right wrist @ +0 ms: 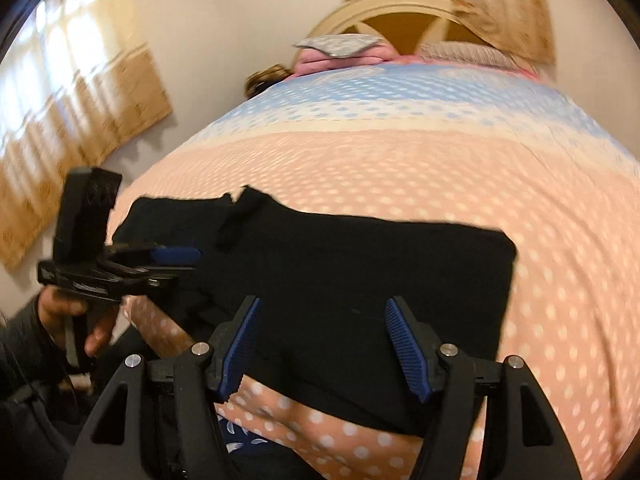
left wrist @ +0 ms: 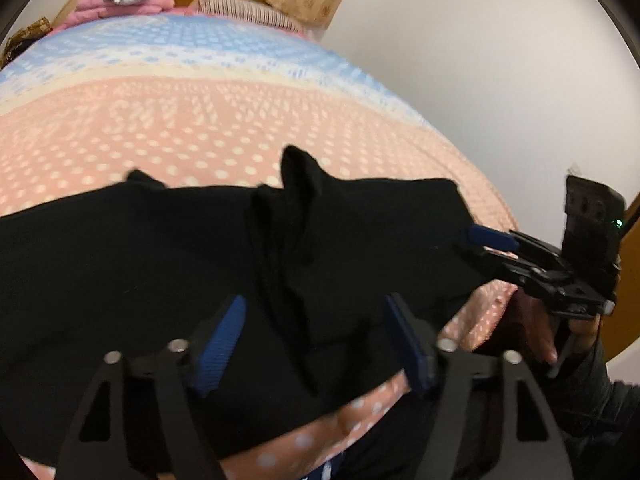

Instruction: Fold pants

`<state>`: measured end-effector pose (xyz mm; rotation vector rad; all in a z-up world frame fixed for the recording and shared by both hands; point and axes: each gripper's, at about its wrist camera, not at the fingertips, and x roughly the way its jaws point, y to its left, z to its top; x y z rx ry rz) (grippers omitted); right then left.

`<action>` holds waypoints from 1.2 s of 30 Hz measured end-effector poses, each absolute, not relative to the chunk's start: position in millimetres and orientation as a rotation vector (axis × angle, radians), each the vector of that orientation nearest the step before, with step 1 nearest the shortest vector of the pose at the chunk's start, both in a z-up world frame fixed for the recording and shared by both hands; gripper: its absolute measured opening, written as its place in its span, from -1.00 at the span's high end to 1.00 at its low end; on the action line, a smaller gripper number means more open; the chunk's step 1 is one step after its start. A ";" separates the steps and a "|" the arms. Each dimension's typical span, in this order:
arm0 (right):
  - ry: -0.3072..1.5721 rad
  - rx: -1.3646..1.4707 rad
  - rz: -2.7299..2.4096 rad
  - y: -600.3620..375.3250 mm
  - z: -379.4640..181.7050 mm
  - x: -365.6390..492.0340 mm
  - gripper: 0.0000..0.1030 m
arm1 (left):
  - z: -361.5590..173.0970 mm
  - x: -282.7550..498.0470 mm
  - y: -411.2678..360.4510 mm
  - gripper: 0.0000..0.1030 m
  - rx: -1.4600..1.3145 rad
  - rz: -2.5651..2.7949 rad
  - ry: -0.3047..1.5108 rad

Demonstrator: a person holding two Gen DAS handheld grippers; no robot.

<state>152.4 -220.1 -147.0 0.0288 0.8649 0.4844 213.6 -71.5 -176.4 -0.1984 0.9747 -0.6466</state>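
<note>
Black pants (left wrist: 160, 264) lie in a wide folded band across the near part of the bed, with a raised ridge of cloth (left wrist: 298, 184) in the middle. My left gripper (left wrist: 316, 340) hovers over that ridge with its blue pads (left wrist: 224, 340) apart, not pressing the cloth. In the right wrist view the pants (right wrist: 360, 264) end in a straight edge at the right. There my right gripper (right wrist: 322, 340) stands open over their near edge. Each gripper shows in the other's view: the right gripper (left wrist: 492, 240) at the pants' right end, the left gripper (right wrist: 176, 256) at their left end.
The bed has a pink and blue dotted cover (left wrist: 200, 120). Pink and grey pillows (right wrist: 340, 54) lie against the arched headboard (right wrist: 400, 12). A white wall (left wrist: 480, 80) runs along the bed's right side. A hand (right wrist: 72, 312) and a dark sleeve hold the left gripper.
</note>
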 end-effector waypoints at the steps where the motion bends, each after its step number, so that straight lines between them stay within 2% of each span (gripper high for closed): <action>1: 0.863 0.036 0.477 -224.0 -147.8 152.3 -0.27 | -179.4 219.0 -75.7 -0.16 -0.217 -0.654 0.987; 3: 0.850 0.039 0.456 -229.7 -149.3 151.7 -0.27 | -183.3 225.1 -80.5 0.48 -0.214 -0.625 1.016; 5: 0.846 0.052 0.445 -235.9 -150.3 153.0 -0.27 | -181.6 223.1 -81.4 0.74 -0.210 -0.620 1.007; 9: 0.826 0.077 0.446 -243.9 -145.6 150.7 -0.27 | -167.9 207.7 -78.7 0.78 -0.206 -0.633 0.960; 13: 0.860 0.060 0.446 -240.8 -151.0 156.3 -0.27 | -176.1 201.5 -72.5 0.78 -0.213 -0.632 1.001; 14: 0.888 0.039 0.427 -238.5 -157.5 159.5 -0.27 | -182.3 204.3 -70.8 0.77 -0.209 -0.611 1.015; 15: 0.909 0.023 0.414 -236.8 -164.8 162.2 -0.27 | -188.1 207.5 -68.9 0.60 -0.203 -0.578 1.033; 17: 0.893 0.011 0.412 -235.8 -167.1 160.0 -0.27 | -187.5 208.3 -64.4 0.51 -0.222 -0.569 1.033; 19: 0.875 -0.001 0.427 -232.6 -160.9 156.8 -0.27 | -174.8 203.1 -53.5 0.24 -0.175 -0.517 0.992; 21: 0.829 0.009 0.455 -232.1 -152.3 152.3 -0.27 | -160.7 195.3 -34.0 -0.14 -0.121 -0.461 0.921; 23: 0.809 0.022 0.483 -230.6 -149.4 149.1 -0.27 | -148.7 187.7 -0.7 -0.27 -0.070 -0.375 0.859; 31: 0.779 -0.021 0.512 -213.8 -152.3 140.0 -0.27 | -154.3 179.8 165.9 -0.30 -0.123 0.050 0.828; 36: 0.780 -0.032 0.523 -207.1 -157.3 137.5 -0.27 | -185.9 180.2 213.8 -0.30 -0.292 0.103 0.862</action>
